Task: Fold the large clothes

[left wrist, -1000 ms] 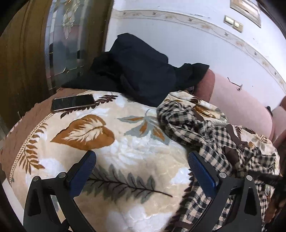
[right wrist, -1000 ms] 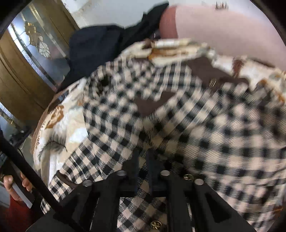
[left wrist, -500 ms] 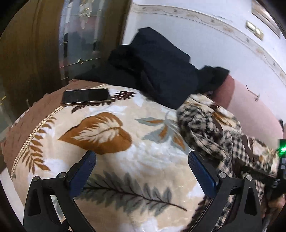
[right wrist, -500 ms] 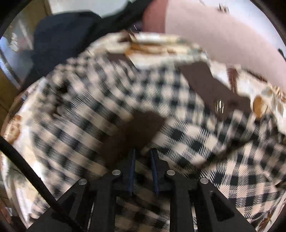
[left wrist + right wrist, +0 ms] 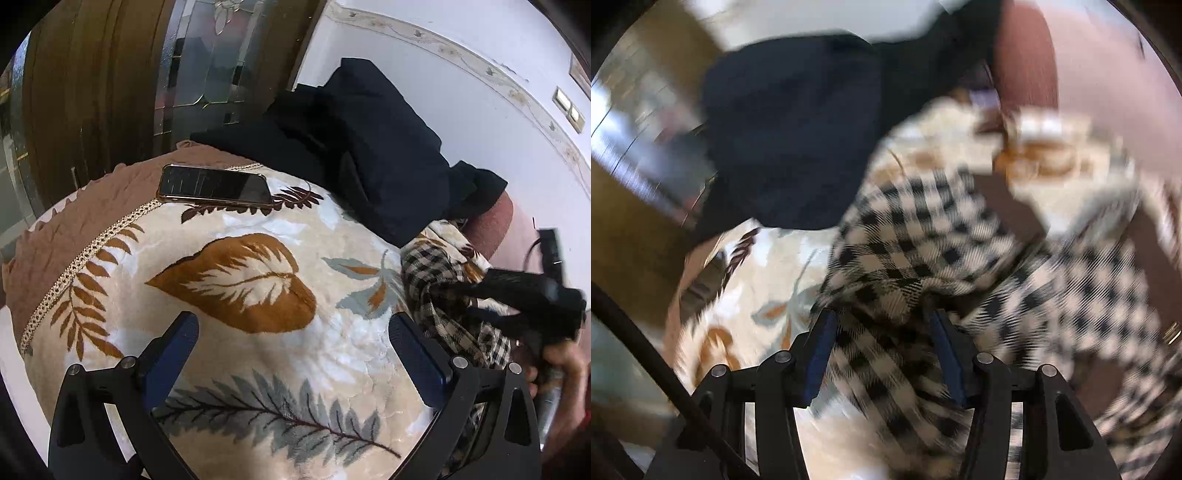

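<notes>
Folding is judged barely begun: at the left, the left hand-held gripper [image 5: 291,339] is being held with its fingers wide apart and empty over the leaf-patterned blanket [image 5: 258,280], where a phone [image 5: 216,189] and a dark garment [image 5: 373,147] are lying farther back. To the right, the checked garment [image 5: 923,236] is lying crumpled on the blanket's right side, and the right hand-held gripper [image 5: 882,350] is being shown with its fingers parted around a bunch of that cloth, not visibly clamped; spreading and every fold are left.
</notes>
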A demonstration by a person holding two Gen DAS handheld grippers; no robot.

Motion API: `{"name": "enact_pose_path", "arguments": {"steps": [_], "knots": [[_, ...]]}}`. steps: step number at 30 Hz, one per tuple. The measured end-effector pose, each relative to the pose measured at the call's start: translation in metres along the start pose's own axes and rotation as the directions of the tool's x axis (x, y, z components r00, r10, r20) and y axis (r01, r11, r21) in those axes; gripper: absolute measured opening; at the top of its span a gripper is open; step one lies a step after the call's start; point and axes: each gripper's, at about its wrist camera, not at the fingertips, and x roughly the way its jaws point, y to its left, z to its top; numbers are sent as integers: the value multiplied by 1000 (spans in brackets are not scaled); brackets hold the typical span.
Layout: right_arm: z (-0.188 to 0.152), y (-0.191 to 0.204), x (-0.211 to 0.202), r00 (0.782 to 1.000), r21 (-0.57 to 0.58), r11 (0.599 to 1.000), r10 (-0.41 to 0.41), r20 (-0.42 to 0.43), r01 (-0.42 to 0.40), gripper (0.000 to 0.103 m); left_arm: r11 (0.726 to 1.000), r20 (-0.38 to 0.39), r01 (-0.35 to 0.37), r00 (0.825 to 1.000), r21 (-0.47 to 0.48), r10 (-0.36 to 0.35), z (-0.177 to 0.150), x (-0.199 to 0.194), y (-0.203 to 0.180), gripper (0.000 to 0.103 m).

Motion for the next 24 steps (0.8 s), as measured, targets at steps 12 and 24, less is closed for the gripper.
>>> {"name": "enact_pose_path", "arguments": {"steps": [12, 24], "knots": [[-30, 145, 5, 978, -471, 874, -21, 206, 118, 5, 973, 76, -123, 987, -195, 140, 21, -11, 64, 103], [-85, 155, -43, 966, -559, 799, 258, -13, -220, 48, 976, 123, -105, 984, -190, 130, 34, -9, 77, 103]]}}
